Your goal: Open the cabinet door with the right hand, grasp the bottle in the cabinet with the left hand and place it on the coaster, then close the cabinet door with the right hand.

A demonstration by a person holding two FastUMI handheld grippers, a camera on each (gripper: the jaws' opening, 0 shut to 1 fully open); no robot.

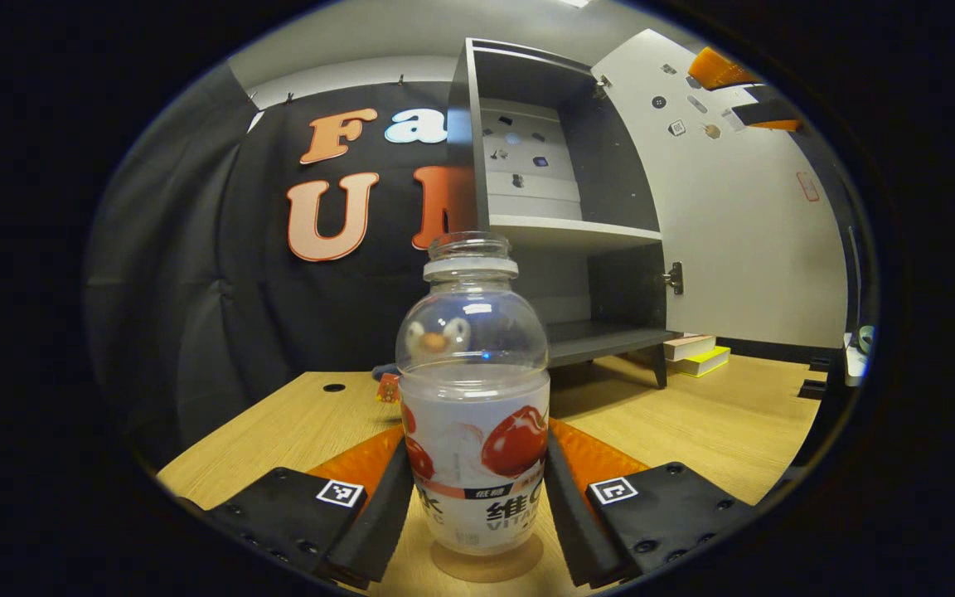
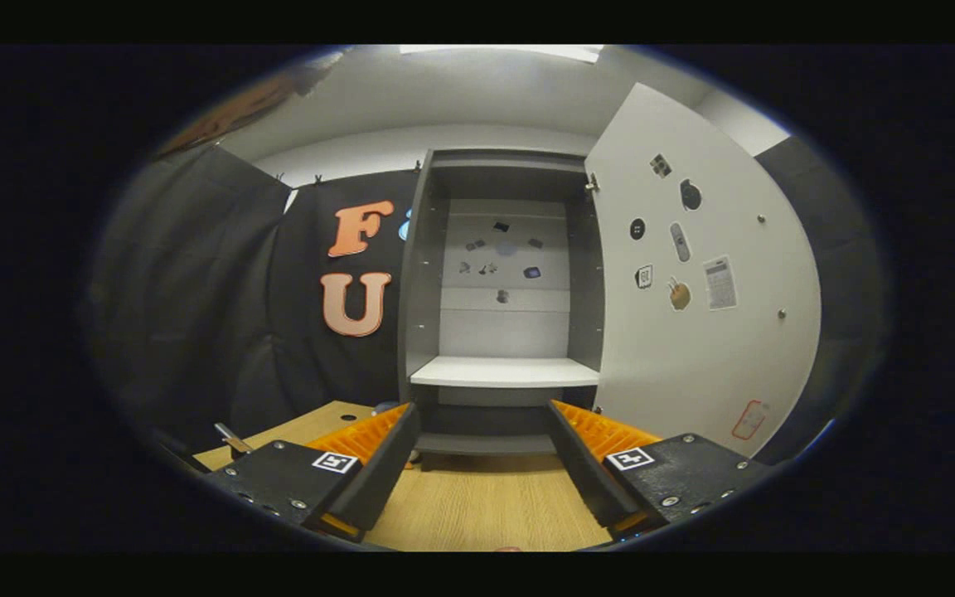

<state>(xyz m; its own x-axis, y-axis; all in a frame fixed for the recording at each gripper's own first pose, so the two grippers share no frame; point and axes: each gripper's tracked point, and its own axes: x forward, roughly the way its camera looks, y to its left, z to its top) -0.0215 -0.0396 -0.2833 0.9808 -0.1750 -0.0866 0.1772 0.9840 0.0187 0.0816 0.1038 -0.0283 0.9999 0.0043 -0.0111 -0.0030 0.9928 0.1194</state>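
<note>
While the cabinet door stands wide open, the bottle sits upright on the coaster.

On the wooden tabletop, the left gripper has its jaws against the bottle's sides, gripping it. Facing the cabinet, the right gripper hangs with jaws spread apart, holding nothing.

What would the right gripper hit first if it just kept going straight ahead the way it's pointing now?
Most likely the open cabinet. The right gripper is open and aimed at its lower part, below the shelf, with bare table between. The door stands off to one side. Depth is unclear.
</note>
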